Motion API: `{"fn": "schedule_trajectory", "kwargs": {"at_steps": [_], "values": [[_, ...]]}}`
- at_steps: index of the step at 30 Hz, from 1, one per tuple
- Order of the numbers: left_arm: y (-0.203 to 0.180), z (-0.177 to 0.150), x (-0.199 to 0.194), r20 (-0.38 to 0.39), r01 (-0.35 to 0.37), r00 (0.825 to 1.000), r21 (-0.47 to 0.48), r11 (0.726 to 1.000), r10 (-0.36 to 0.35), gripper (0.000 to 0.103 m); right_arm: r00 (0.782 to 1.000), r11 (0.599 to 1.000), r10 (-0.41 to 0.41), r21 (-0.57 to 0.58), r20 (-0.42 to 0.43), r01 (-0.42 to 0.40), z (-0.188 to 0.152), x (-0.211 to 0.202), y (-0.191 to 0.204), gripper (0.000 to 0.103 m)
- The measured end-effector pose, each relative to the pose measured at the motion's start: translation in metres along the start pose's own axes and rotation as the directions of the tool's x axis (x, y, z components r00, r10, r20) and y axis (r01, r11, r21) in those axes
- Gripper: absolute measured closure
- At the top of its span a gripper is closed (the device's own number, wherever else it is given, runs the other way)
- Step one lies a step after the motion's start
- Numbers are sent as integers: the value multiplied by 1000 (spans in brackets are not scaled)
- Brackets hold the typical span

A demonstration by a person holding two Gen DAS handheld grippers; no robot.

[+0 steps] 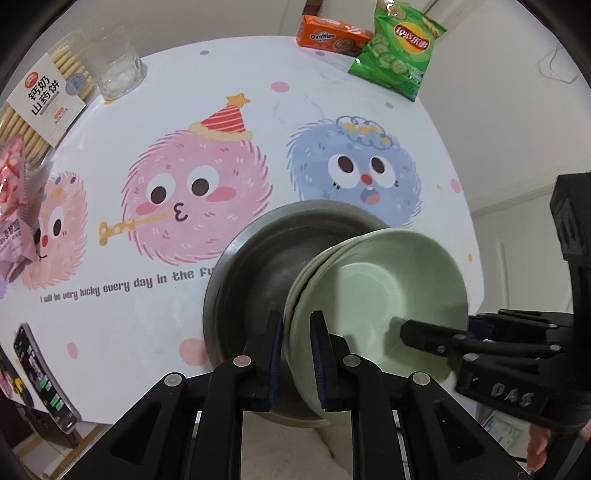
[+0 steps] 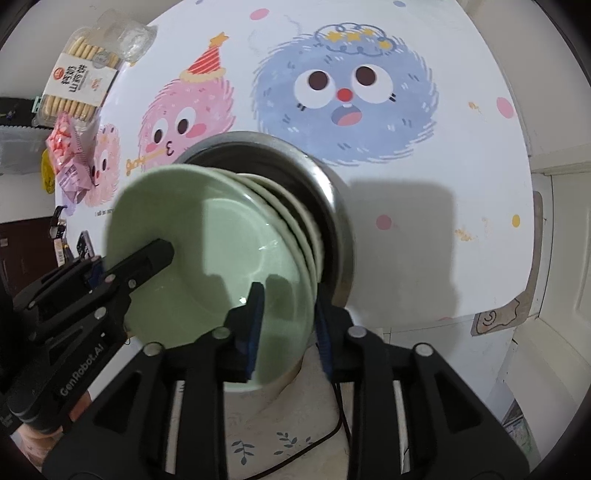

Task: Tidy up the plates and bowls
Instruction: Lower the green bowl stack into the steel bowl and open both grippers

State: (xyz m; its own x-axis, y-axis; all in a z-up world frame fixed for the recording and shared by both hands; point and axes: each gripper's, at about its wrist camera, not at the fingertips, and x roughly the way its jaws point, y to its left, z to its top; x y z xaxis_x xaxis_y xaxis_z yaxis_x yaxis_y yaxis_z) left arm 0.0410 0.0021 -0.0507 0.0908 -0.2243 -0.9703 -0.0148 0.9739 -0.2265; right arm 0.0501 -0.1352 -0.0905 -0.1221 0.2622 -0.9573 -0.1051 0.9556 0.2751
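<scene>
A stack of pale green plates (image 1: 373, 291) sits tilted inside a steel bowl (image 1: 255, 266) near the table's front edge. My left gripper (image 1: 295, 354) is shut on the near rim of the green stack. My right gripper (image 2: 288, 325) is shut on the rim of the same green plates (image 2: 207, 258), with the steel bowl (image 2: 325, 192) behind them. Each gripper shows in the other's view: the right gripper (image 1: 424, 336) reaches onto the top plate from the right, the left gripper (image 2: 147, 258) from the left.
The round table (image 1: 221, 92) has a cartoon cloth. A biscuit pack (image 1: 44, 99), a glass (image 1: 118, 74), an orange box (image 1: 332, 35) and a green crisp bag (image 1: 399, 51) stand at the far edge. A pink snack bag (image 1: 14, 206) and a phone (image 1: 40, 376) lie at left.
</scene>
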Motion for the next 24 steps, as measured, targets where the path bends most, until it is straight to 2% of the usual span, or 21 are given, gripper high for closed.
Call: {"fn": "schedule_trajectory", "kwargs": {"at_steps": [11,15,18,19,24], "values": [[4,1,-7,20,-15,1000,-11,1000,16,86,1000,1000,21,8,16,-21,-1,-6,-3,72],[4,-2,-14,54,-38,998,-3,999,38,73,999,1000,14,-6,39,-14,-3,-14,-2,72],[4,-4,-22,86,-42,995,-9,999,42,47,998,1000,2,-30,68,0,-5,-22,1,72],[3,-4,-25,97,-45,994,-9,999,46,43,997,999,-7,-41,79,10,-5,-25,3,72],[-1,-7,-36,142,-92,986,8,996,90,34,991,994,-35,-100,131,48,-9,-39,11,71]]}}
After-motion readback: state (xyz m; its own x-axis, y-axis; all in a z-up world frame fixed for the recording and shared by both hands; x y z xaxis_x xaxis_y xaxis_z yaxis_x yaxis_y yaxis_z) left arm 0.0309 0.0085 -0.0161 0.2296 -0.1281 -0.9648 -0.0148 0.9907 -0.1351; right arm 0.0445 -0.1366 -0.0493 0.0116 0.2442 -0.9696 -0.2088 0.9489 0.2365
